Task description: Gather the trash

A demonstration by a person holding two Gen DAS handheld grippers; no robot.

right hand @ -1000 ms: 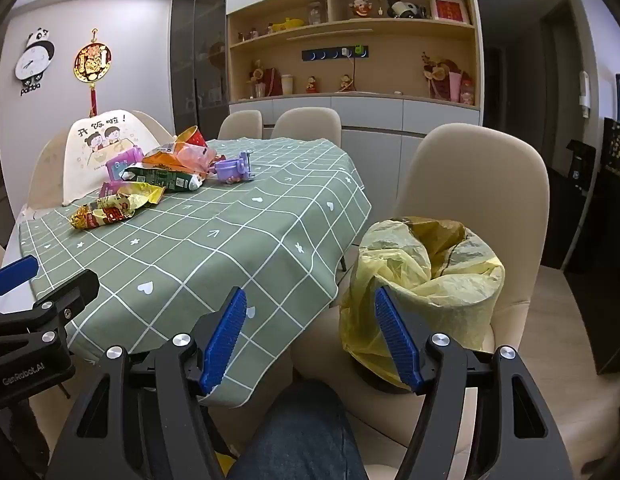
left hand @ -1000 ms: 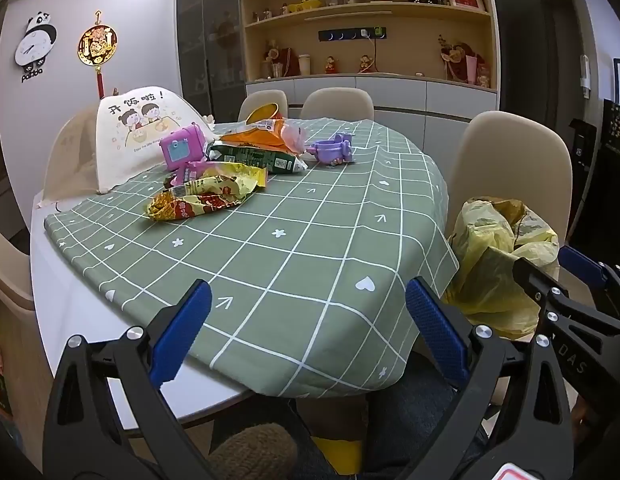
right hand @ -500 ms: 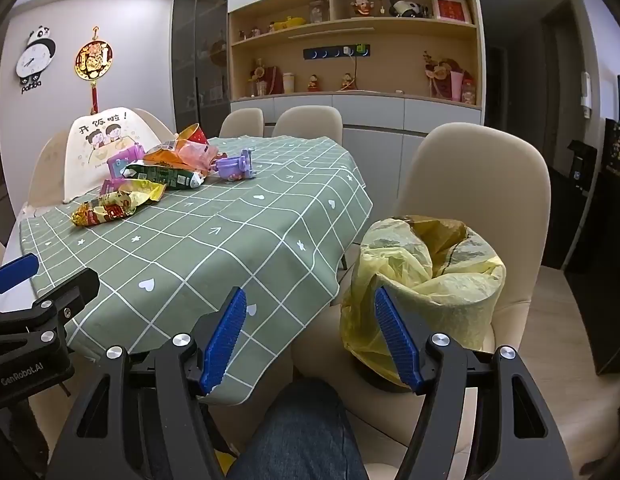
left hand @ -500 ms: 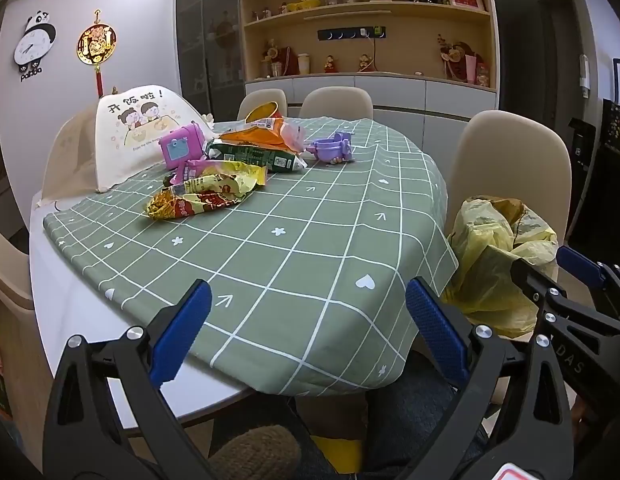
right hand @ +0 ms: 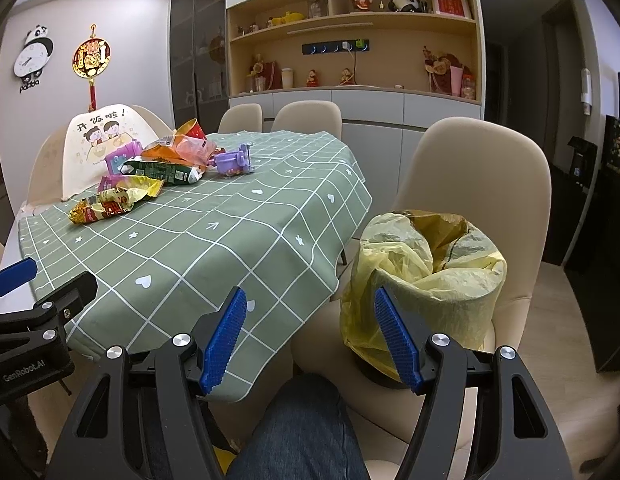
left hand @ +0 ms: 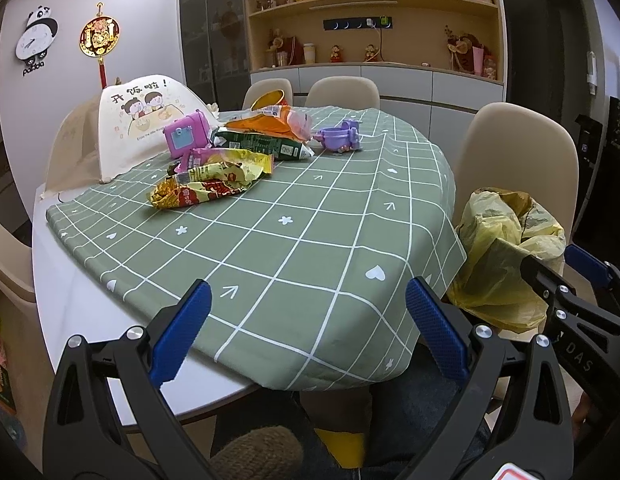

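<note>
Green checked tablecloth (left hand: 310,236) on table; wrappers (left hand: 206,184) atop; shelving (right hand: 349,40) behind

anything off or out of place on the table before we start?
Yes: crumpled snack wrappers lie heaped at the far side of the tablecloth, mixed with a pink toy and a purple toy. The bin sits on a chair seat.
</note>
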